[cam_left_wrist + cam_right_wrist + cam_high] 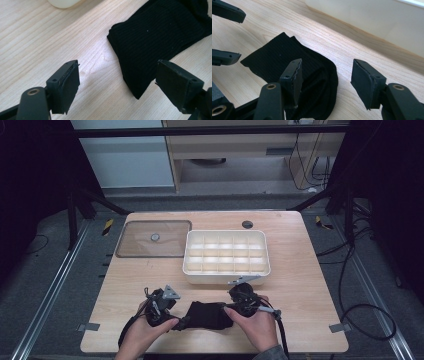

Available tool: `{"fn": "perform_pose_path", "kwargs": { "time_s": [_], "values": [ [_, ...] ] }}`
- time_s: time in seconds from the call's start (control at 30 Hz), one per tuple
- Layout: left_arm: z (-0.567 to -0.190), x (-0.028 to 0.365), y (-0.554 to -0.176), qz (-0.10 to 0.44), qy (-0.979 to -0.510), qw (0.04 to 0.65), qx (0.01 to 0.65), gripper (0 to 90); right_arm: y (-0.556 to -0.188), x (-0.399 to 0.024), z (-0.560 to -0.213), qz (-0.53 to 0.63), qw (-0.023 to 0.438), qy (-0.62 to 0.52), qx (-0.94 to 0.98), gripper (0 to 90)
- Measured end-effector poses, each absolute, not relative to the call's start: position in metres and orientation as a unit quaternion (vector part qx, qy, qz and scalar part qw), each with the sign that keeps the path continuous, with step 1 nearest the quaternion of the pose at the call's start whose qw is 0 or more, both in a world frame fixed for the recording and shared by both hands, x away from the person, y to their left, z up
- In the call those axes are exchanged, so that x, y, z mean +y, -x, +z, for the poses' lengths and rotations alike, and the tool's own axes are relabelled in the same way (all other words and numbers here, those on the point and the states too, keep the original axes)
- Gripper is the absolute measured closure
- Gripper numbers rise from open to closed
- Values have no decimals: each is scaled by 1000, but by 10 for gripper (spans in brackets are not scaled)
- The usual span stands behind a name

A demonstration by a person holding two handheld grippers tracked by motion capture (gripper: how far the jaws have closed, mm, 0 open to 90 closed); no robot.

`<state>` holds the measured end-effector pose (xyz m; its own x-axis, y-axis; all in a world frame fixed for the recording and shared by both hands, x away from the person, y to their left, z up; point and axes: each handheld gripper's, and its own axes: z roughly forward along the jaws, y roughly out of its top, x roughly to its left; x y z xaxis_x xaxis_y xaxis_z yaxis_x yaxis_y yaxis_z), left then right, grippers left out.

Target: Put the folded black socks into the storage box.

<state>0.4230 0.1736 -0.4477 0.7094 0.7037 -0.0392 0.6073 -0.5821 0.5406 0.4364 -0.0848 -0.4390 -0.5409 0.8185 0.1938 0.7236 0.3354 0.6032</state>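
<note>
— What is sitting on the wooden counter (310, 320)?
— A black sock (209, 315) is lying folded near the front edge. Behind it a white compartment tray (227, 275) is resting, and a clear lid (154, 239) is lying flat just beside the tray, toward the far left corner.

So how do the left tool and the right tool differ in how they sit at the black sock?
The left tool is at the sock's flat, squared end; the right tool is at the bunched, folded end. The left's jaws straddle the sock's corner; the right's have one jaw over the fabric, the other over bare table. Both are open, pressing nothing.
</note>
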Motion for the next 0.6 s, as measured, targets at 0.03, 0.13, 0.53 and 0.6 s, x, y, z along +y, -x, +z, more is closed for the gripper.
{"fn": "perform_pose_path", "kwargs": {
  "time_s": [0.03,0.13,0.53,0.6],
  "values": [
    [-448,173,-423,88,-886,267,369,194,-436,-84,-439,327,72,-475,814,425],
    [-450,172,-423,84,-891,260,362,221,-437,-82,-443,323,69,-477,815,427],
    [-462,167,-423,72,-897,250,356,313,-442,-74,-462,306,57,-480,820,446],
    [-465,166,-422,68,-899,247,356,328,-441,-74,-464,304,56,-479,822,454]
  ]
}}
